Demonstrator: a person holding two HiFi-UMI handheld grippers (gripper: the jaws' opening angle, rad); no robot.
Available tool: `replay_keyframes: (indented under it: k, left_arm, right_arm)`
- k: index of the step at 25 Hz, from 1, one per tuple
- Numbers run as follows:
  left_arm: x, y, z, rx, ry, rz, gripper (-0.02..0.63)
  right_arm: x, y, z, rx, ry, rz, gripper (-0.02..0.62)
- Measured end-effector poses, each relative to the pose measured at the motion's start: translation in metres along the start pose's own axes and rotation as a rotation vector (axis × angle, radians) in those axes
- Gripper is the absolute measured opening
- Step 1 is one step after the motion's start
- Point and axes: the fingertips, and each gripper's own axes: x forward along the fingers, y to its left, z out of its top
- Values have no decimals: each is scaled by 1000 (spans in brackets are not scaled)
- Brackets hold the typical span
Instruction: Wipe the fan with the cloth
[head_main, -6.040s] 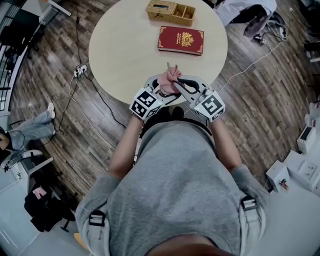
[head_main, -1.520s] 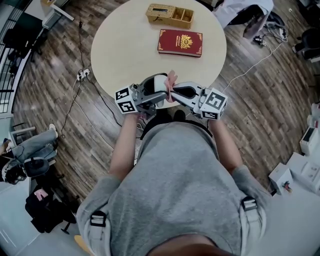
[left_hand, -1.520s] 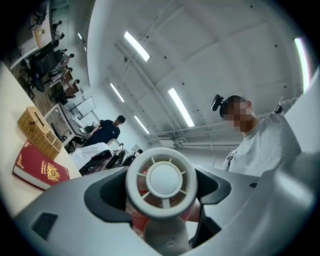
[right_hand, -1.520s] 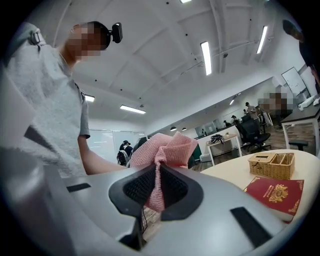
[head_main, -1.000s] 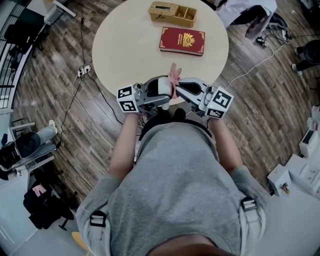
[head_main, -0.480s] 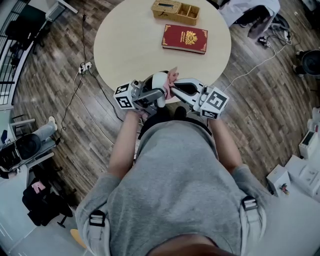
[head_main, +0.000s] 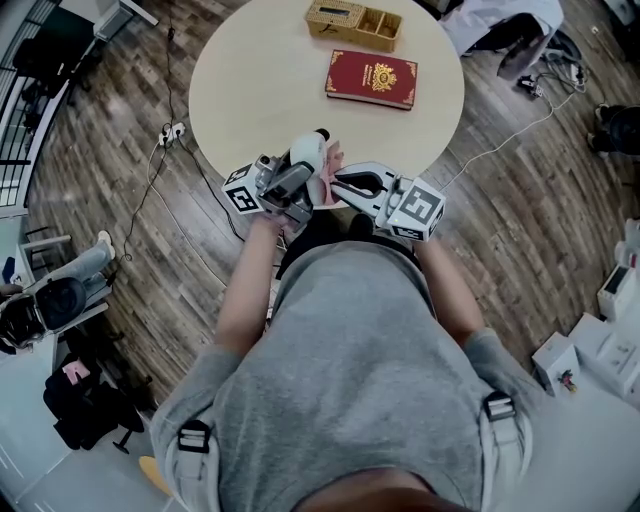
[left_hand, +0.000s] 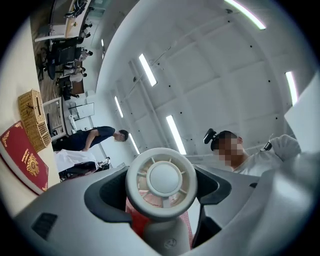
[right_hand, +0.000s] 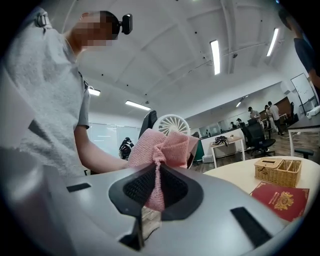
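Note:
Over the near edge of the round table (head_main: 250, 90), my left gripper (head_main: 297, 178) is shut on a small white hand-held fan (head_main: 306, 153). In the left gripper view the fan's round grille (left_hand: 160, 182) fills the space between the jaws, and its handle (left_hand: 167, 235) runs down between them. My right gripper (head_main: 336, 186) is shut on a bunched pink cloth (head_main: 327, 177), which presses against the fan's side. The right gripper view shows the cloth (right_hand: 162, 149) pinched in the jaws with the fan's grille (right_hand: 171, 123) just behind it. Behind the fan, the cloth (left_hand: 136, 220) shows red.
A red book (head_main: 371, 79) lies on the far half of the table, with a wicker box (head_main: 362, 20) beyond it at the far rim. A power strip (head_main: 172, 131) and cables lie on the wooden floor to the left. People and desks stand farther off.
The left gripper has rolled and shifted slightly left, swinging the fan's head up toward the table. The right gripper kept the cloth against the fan and slid left with it.

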Motion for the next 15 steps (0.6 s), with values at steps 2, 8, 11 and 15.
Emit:
replay_keyframes:
  k: [2, 8, 11, 15]
  left_arm:
    - [-1, 3, 6, 0, -27, 2, 390]
    - [-3, 24, 11, 31, -32, 95, 390]
    - [-1, 28, 6, 24, -18, 110, 390]
    - [8, 28, -1, -16, -7, 79, 390]
  right_arm:
    - [0, 3, -7, -3, 21, 7, 32]
    - [-2, 9, -13, -14, 44, 36, 32]
    - [-5, 6, -2, 23, -8, 44, 32]
    - [-11, -11, 18, 74, -104, 20, 32]
